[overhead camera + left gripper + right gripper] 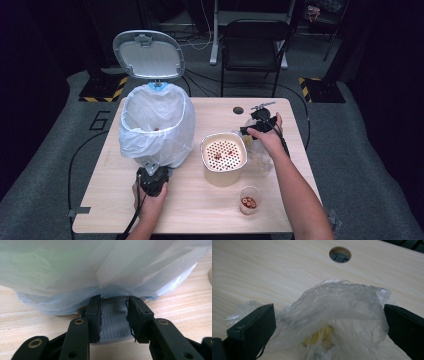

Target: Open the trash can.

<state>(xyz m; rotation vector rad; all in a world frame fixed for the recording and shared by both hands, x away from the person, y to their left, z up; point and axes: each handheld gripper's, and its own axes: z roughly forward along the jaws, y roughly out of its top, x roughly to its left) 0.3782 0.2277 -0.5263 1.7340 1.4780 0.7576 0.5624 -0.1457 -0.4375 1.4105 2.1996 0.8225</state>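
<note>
Table (200, 200): wood | Bin (156, 127): lined, lid up, left-centre | Clear bag (332, 315): crumpled on table, right of beige strainer tub (224, 157) | Left gripper (113, 316): jaws clamped on bin's grey pedal (113, 326) | Right gripper (329, 320): jaws wide apart, straddling bag

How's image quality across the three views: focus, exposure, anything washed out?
High view: table evenly lit, surroundings near black, soft overall. Left gripper view: left gripper jaws and grey pedal sharp, bin bag bright and low in contrast. Right gripper view: clear plastic bag close and soft, right gripper jaw edges blurred, table hole fairly crisp.
</note>
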